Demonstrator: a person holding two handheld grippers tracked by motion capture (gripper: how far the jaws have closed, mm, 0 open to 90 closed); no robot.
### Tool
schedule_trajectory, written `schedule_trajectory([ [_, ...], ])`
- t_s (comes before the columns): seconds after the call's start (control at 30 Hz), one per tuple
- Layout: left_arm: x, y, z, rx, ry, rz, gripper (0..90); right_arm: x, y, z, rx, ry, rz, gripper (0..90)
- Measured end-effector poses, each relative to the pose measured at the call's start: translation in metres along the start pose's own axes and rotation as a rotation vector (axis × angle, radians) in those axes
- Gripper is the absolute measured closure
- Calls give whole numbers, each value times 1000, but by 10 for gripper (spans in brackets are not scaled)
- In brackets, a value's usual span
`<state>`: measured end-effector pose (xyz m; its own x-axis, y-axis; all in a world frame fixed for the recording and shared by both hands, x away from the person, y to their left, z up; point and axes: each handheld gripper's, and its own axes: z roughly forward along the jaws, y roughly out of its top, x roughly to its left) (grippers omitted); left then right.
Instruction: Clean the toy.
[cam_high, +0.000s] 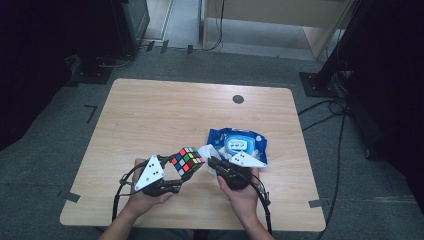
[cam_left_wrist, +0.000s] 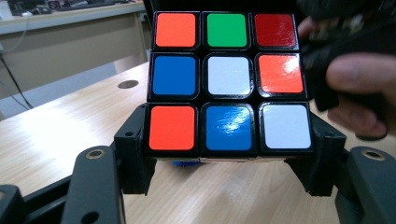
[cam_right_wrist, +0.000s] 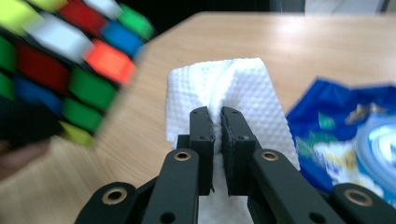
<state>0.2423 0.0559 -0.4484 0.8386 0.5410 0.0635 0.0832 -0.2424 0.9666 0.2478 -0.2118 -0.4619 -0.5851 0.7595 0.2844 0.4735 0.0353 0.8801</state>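
- The puzzle cube (cam_high: 187, 162) is held just above the near middle of the table (cam_high: 150, 115), left of the wipe pack. It sits tilted, 1 corner pointing to the far right toward the pack; being a cube, it has no long axis. In the left gripper view its facing side shows 3 rows of 3 stickers: orange, green, red on top; blue, white, orange in the middle; orange, blue, white at the bottom.
- The left gripper (cam_high: 172, 172) is clamped on the cube: its 2 black jaws press the lowest layer from either side, plain in the left gripper view (cam_left_wrist: 229, 158).
- The left hand (cam_high: 145, 197) comes in from the near edge, wrapped around the gripper body, and angles it toward the far right, with the grey 3-cornered plate facing up.
- The white wipe (cam_high: 209, 152) lies between the cube and the pack. In the right gripper view it stands as a folded, dimpled sheet (cam_right_wrist: 233, 88), rising past the jaw tips, long side running away from the gripper.
- The right gripper (cam_high: 214, 164) has its jaws nearly together, pinching the wipe in the thin gap (cam_right_wrist: 218, 121).
- The right hand (cam_high: 242, 192) reaches in from the near edge and angles the gripper to the far left, toward the cube.
- The blue wipe pack (cam_high: 240, 142) lies flat on the table to the far right of the grippers, its pale lid up.
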Motion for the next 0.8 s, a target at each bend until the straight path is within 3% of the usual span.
schedule_trajectory([
  [0.13, 5, -1, -2, 4, 13, -10, 341, -4, -4, 4, 33, -6, 2, 839],
  [0.57, 12, -2, -5, 5, 43, -21, 341, -2, -5, 4, 60, 0, -22, 839],
  [0.7, 15, -3, -7, 6, 51, -26, 341, 3, -8, 8, 96, 16, -49, 846],
  [0.8, 16, -4, -7, 8, 54, -30, 341, 4, -15, 16, 159, 31, -56, 845],
])
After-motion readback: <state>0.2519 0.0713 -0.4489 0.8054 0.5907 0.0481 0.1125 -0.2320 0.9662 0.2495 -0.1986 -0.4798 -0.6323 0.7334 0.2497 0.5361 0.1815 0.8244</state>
